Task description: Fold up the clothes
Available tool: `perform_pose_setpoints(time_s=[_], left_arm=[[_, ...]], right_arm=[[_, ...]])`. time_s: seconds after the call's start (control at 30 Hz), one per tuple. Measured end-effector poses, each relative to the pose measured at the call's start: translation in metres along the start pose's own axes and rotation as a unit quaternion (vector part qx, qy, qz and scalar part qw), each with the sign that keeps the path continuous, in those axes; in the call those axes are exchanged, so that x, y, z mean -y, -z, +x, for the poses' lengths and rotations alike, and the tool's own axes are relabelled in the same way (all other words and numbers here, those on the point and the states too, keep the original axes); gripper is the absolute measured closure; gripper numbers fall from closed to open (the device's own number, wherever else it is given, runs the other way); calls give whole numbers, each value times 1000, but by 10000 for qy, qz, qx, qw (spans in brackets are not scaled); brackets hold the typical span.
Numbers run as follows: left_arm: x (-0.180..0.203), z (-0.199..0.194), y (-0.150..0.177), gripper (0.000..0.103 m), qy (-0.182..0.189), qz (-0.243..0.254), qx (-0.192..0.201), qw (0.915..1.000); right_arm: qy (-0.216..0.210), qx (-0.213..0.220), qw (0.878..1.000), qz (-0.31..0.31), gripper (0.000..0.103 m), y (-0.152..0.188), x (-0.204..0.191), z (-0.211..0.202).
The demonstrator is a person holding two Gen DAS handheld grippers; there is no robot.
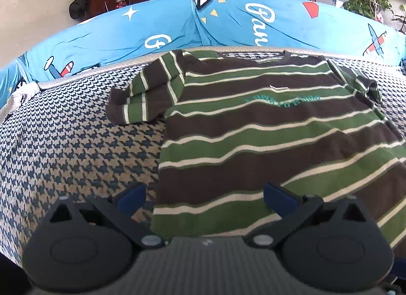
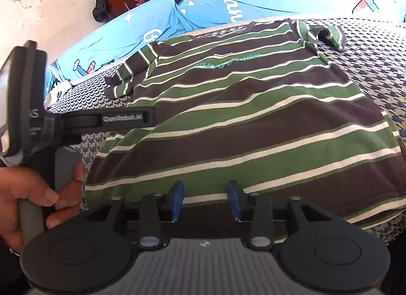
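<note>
A striped T-shirt was laid flat, front side up, on a surface covered with a blue-and-beige houndstooth cloth, its collar turned away from both cameras and its hem nearest them. The shirt was banded in dark brown and green, with thin cream lines between the bands. A small white label and a row of teal lettering were seen across the chest; the lettering was too blurred to be read. One short sleeve was spread outward onto the cloth at the left, while the other sleeve was seen bunched and partly folded at the right shoulder. Shallow wrinkles were visible across the body of the shirt.

The left tongs were held released, the blue pads set wide apart, one over the houndstooth cloth and the other over the shirt's lower left edge; whether the fabric was touched could not be told. The right tongs were also held released, with a narrower gap, above the hem near its middle, nothing being grasped between them.

In the right wrist view a hand was seen wrapped around the grey handle of the left device. Behind the cloth a bright blue printed cover was draped
</note>
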State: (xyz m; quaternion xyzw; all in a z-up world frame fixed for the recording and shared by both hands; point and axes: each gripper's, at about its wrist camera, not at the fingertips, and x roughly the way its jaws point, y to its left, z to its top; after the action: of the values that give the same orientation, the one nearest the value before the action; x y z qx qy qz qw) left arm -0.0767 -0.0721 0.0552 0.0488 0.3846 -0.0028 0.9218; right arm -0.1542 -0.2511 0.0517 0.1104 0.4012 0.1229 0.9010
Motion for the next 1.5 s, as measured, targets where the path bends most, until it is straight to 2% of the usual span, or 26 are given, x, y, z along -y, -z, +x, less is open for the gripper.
perform_pose_setpoints(time_s=[0.27,0.57,0.83,0.93,1.07,1.3,1.5], left_arm=[[-8,7,8,0,153,-305,-199,9992],[-8,4,10,0,89,-286,-231,9993],[-6,-1,9,0,2,-297,-290,9991],[-5,-3,8,0,-35,-292,-308,9991],[-2,-7,5,0,-135,-259,-217,9993],[0,-6,-11,0,125,-462,-114,9988],[12,5,-25,0,58,-404,-109,9991]], right_arm=[[-136,-132,9998,84,64,3,5,-3],[-182,-335,9991,-196,55,6,2,-6],[-114,-512,9986,-111,54,14,10,-13],[-95,-402,9991,28,54,11,15,-18],[-16,-40,10000,-6,54,-1,21,-27],[455,322,9984,-54,53,-34,35,-20],[851,575,9945,-228,51,-65,45,-3]])
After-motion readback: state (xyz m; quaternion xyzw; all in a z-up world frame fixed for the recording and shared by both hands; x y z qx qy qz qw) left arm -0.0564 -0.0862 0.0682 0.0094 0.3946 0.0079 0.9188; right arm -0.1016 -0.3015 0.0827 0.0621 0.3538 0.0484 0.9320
